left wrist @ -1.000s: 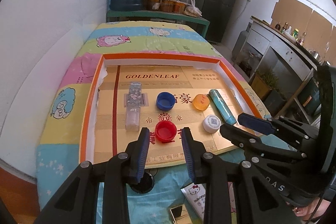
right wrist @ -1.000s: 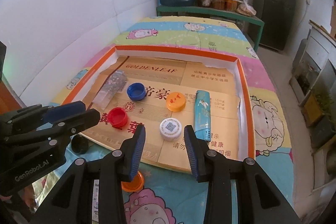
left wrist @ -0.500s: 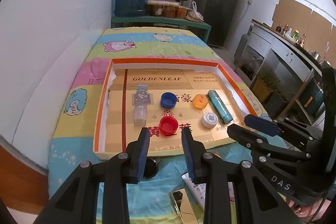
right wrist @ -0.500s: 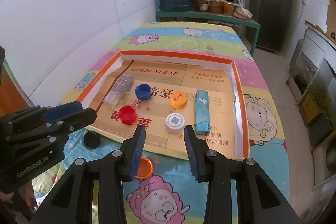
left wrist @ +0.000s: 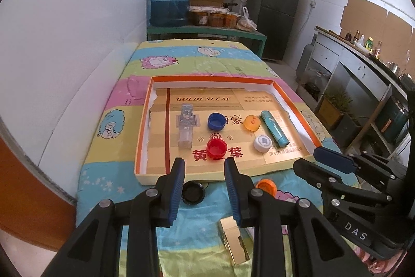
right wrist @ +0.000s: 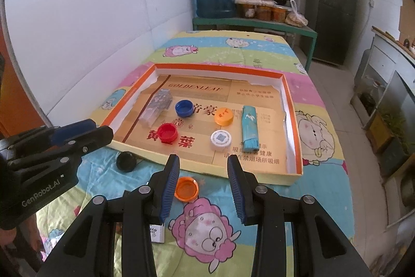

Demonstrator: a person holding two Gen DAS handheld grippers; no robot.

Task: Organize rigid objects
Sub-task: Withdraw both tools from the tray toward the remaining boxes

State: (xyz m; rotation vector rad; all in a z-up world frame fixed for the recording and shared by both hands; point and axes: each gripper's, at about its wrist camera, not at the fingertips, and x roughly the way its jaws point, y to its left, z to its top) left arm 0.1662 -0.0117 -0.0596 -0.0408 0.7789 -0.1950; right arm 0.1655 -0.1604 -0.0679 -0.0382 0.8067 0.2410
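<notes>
An orange-rimmed shallow box (left wrist: 144, 121) (right wrist: 293, 116) lies on the cartoon bedspread. Inside it are a red cap (left wrist: 216, 148) (right wrist: 168, 133), blue cap (left wrist: 216, 120) (right wrist: 184, 107), orange cap (left wrist: 251, 122) (right wrist: 223, 116), white cap (left wrist: 262, 142) (right wrist: 220, 139), teal lighter (left wrist: 274, 127) (right wrist: 249, 127) and clear case (left wrist: 186, 125) (right wrist: 157, 108). Outside its near edge lie a black cap (left wrist: 192, 191) (right wrist: 126, 161), an orange cap (left wrist: 267, 186) (right wrist: 186, 188) and a gold lighter (left wrist: 233, 240). My left gripper (left wrist: 205, 190) and right gripper (right wrist: 203, 186) are open and empty, held above the near bedspread.
A small printed card (right wrist: 157, 232) lies under the right gripper. A white wall runs along the left. A green shelf with a water jug (left wrist: 170, 0) stands behind the bed. Cabinets (left wrist: 363, 74) line the right side.
Both grippers have pulled back and up from the box. The black cap, orange cap and gold lighter outside the box have come into fuller view. No object has moved.
</notes>
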